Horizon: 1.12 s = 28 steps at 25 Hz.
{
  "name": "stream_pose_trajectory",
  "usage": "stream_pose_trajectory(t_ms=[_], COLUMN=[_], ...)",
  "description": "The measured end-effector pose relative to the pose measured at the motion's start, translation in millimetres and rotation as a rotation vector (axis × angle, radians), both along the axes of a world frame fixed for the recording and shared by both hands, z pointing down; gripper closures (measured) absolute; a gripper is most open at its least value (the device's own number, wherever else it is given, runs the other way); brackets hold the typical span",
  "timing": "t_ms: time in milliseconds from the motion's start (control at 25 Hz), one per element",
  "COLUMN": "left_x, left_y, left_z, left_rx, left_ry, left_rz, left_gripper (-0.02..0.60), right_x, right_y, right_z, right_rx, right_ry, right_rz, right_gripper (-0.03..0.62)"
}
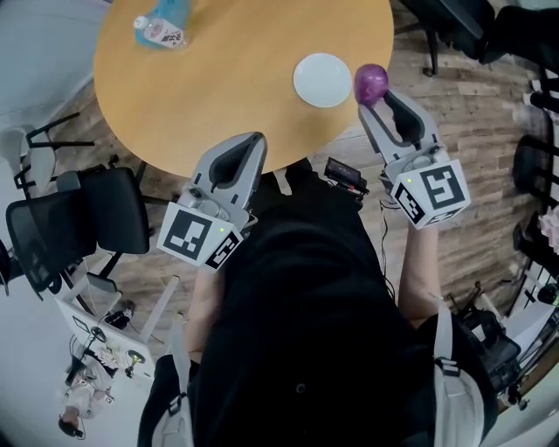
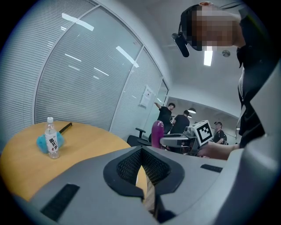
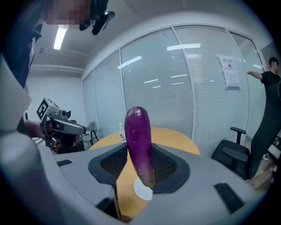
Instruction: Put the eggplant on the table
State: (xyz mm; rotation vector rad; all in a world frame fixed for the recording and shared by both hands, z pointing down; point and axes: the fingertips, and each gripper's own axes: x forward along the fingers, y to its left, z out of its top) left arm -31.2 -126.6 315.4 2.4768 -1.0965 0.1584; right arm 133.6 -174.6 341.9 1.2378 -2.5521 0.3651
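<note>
A purple eggplant (image 1: 370, 83) stands upright between the jaws of my right gripper (image 1: 378, 99), which is shut on it, above the round wooden table's (image 1: 227, 79) right edge beside a white plate (image 1: 323, 79). In the right gripper view the eggplant (image 3: 138, 140) fills the gap of the right gripper (image 3: 140, 170), with the plate (image 3: 141, 192) below it. My left gripper (image 1: 249, 144) hovers at the table's near edge, its jaws together with nothing in them. In the left gripper view, the left gripper (image 2: 145, 176) faces the table (image 2: 26, 162), and the eggplant (image 2: 157, 132) shows to the right.
A water bottle (image 1: 160, 32) lies against a blue object at the table's far left. Black office chairs (image 1: 79, 223) stand left of the table, others (image 1: 454, 26) at its far right. Several people (image 2: 166, 115) stand by a glass wall in the background.
</note>
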Motion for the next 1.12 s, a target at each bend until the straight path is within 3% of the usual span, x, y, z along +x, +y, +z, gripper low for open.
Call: stream_pose_trajectory(t_ms=[360, 800, 1120], left_x=[0, -17, -31], left_y=[-1, 0, 4], left_z=[-2, -1, 6], left_rx=[0.006, -0.006, -0.02], left_ry=[0.013, -0.007, -0.023], left_rz=[0.02, -0.01, -0.035], left_gripper=[0.569, 0.57, 0.569], right_x=[-20, -34, -47], right_y=[-13, -36, -39], right_z=[41, 130, 185], right_rx=[-0.036, -0.04, -0.05], right_ry=[0.266, 0.604, 0.78], right_rz=[-0.081, -0.233, -0.338], right_gripper=[0.422, 0.422, 0.422])
